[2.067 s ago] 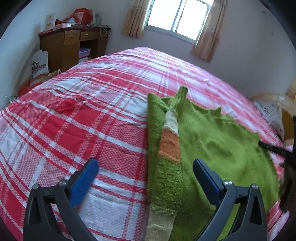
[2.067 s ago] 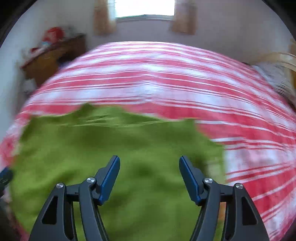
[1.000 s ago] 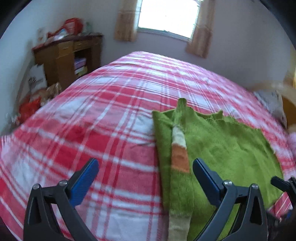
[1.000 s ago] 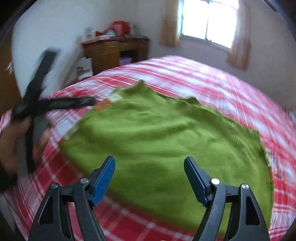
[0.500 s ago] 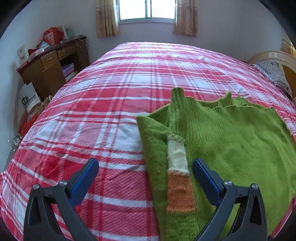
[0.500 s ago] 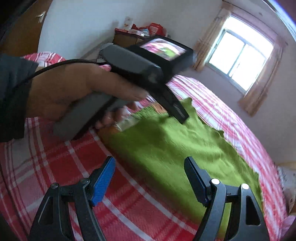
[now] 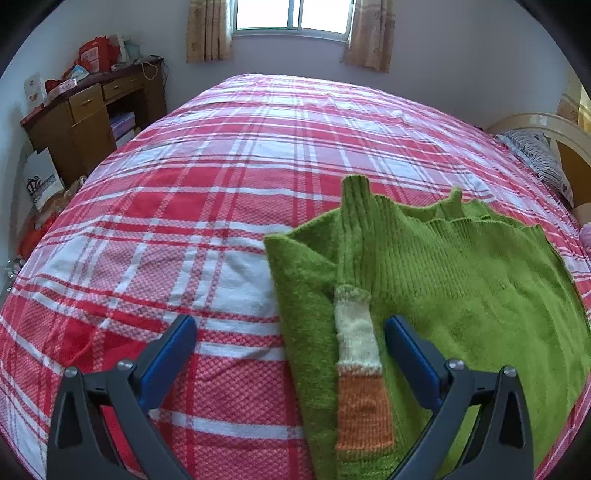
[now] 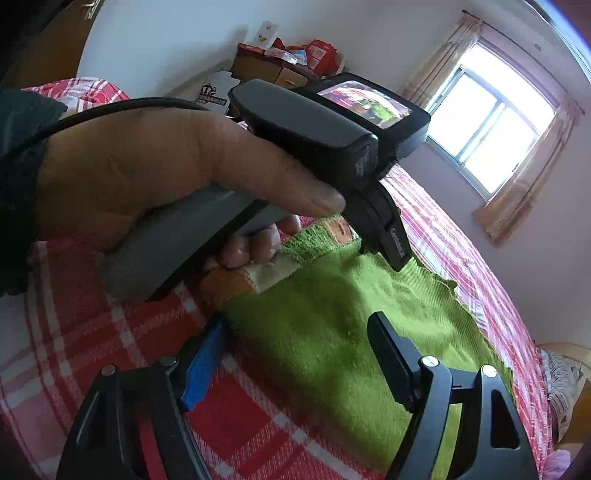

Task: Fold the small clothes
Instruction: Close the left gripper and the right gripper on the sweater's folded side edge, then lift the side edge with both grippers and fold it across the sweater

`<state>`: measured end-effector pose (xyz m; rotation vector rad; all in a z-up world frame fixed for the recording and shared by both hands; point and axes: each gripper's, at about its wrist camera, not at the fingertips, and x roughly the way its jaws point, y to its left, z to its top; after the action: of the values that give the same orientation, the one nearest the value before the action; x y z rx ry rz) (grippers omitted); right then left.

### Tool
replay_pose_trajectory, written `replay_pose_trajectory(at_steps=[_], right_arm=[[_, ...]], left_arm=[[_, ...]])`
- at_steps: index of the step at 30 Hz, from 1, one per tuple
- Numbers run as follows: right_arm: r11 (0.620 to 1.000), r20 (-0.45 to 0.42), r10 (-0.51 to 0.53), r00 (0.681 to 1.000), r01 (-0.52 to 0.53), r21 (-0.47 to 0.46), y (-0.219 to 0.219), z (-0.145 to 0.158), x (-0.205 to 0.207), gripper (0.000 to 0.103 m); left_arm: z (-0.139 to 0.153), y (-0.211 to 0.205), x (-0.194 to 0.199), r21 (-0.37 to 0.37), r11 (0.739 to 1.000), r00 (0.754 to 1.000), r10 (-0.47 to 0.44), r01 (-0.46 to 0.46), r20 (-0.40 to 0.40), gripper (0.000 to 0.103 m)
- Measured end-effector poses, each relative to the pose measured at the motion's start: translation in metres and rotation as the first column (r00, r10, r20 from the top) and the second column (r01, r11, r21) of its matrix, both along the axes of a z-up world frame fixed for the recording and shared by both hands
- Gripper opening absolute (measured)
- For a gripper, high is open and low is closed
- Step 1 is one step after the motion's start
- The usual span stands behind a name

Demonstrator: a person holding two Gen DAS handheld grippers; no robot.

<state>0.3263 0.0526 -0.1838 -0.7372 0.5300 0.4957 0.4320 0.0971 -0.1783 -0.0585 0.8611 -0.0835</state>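
A small green knitted sweater (image 7: 461, 280) lies flat on the red plaid bed cover (image 7: 207, 206). Its sleeve with a cream and orange cuff (image 7: 358, 354) is folded over the left side of the body. My left gripper (image 7: 290, 347) is open and empty, held just above that folded sleeve. My right gripper (image 8: 295, 354) is open and empty over the sweater's (image 8: 332, 332) near edge. The right wrist view shows the hand holding the left gripper's body (image 8: 325, 136) above the cuff (image 8: 258, 275).
A wooden desk (image 7: 92, 114) with boxes stands at the left beside the bed. A window (image 7: 291, 14) with curtains is on the far wall. A headboard and patterned pillow (image 7: 535, 158) are at the right. The bed cover stretches far beyond the sweater.
My left gripper has swung over the folded sleeve and lowered slightly. My right gripper has swept left and turned, so the left hand and gripper now fill its view.
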Motion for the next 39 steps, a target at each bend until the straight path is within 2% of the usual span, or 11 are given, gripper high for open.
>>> replay_pose_trajectory(at_steps=[2,5,12,15,20,25,27,30,32,37,39], right_arm=[[1.000,0.011,0.004,1.000,-0.004,-0.010,0.003,-0.001,0.000,0.073],[0.999,0.000,0.028,1.000,-0.028,-0.015,0.007,-0.003,-0.002,0.059],[0.999,0.007,0.029,1.000,-0.029,-0.026,0.012,-0.009,-0.005,0.058],[0.999,0.004,0.034,0.999,-0.034,-0.028,0.013,-0.010,-0.004,0.050],[0.998,0.020,0.047,0.999,-0.046,-0.050,0.018,-0.015,-0.007,0.039],[0.996,0.020,0.064,0.998,-0.063,-0.064,0.021,-0.022,-0.011,0.024],[0.996,0.011,0.066,0.998,-0.065,-0.053,0.017,-0.021,-0.010,0.017],[0.998,-0.001,0.064,0.998,-0.064,0.012,0.006,-0.011,-0.008,0.011],[0.994,-0.017,0.066,0.998,-0.064,0.094,-0.006,0.001,-0.008,0.011],[0.962,-0.054,0.039,0.998,-0.023,0.272,-0.046,0.028,-0.007,0.010],[0.946,-0.074,0.029,0.997,-0.004,0.324,-0.064,0.037,-0.006,0.010]], left_arm=[[0.000,-0.001,0.001,-0.008,1.000,1.000,-0.011,0.011,0.003,0.103],[0.001,0.000,0.001,-0.038,0.999,0.999,-0.033,0.033,0.012,0.095],[0.002,0.000,0.000,-0.095,0.992,0.996,-0.079,0.082,0.028,0.073],[0.002,0.000,0.000,-0.124,0.987,0.994,-0.104,0.106,0.029,0.060],[0.002,0.001,0.001,-0.161,0.980,0.993,-0.115,0.119,0.030,0.050],[0.001,0.003,0.002,-0.207,0.969,0.991,-0.131,0.134,0.027,0.028],[0.000,0.007,0.003,-0.232,0.965,0.992,-0.124,0.126,0.023,0.025],[0.003,0.016,0.006,-0.323,0.940,0.993,-0.118,0.109,-0.011,0.015],[0.009,0.018,0.005,-0.382,0.919,0.993,-0.112,0.093,-0.027,0.015],[0.036,0.002,-0.006,-0.415,0.903,0.993,-0.115,0.110,0.013,0.014],[0.044,-0.006,-0.006,-0.403,0.908,0.993,-0.113,0.114,0.026,0.014]])
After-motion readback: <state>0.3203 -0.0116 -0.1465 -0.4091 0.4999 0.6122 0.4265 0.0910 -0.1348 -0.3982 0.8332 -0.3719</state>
